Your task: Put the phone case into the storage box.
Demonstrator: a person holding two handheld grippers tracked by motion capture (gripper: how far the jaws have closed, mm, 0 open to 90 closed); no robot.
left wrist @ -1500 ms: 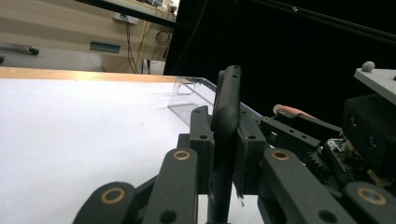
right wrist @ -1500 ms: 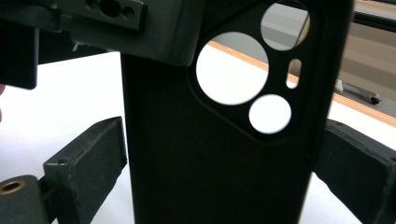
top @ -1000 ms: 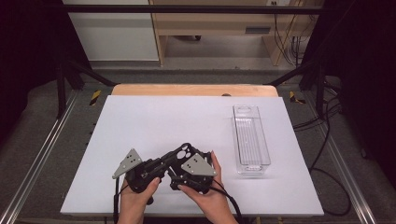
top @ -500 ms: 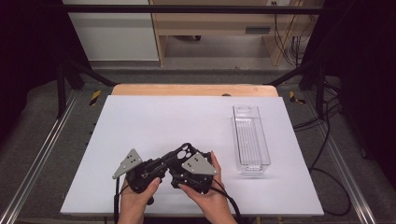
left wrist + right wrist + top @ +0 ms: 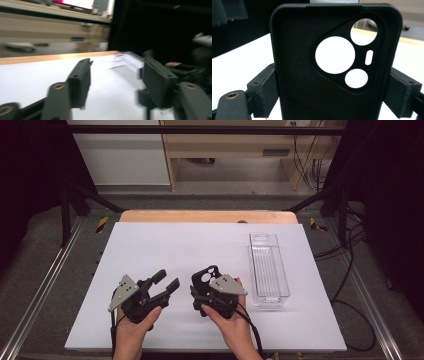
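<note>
A black phone case with round camera cut-outs stands upright over the near middle of the white table. My right gripper is shut on it. In the right gripper view the case stands between the two pads, which press on its side edges; the right gripper closed on it a moment ago. To the left of the case my left gripper is open and apart from it. Its jaws have just been opening, and in the left gripper view nothing lies between the fingers of the left gripper.
A clear plastic tray lies lengthwise on the right part of the table, close to my right hand. It appears blurred in the left gripper view as the tray. A wooden strip runs along the table's far edge.
The left gripper has let go of the case, opened, and drawn off to the left. The right gripper has closed on the case and keeps it in place.
</note>
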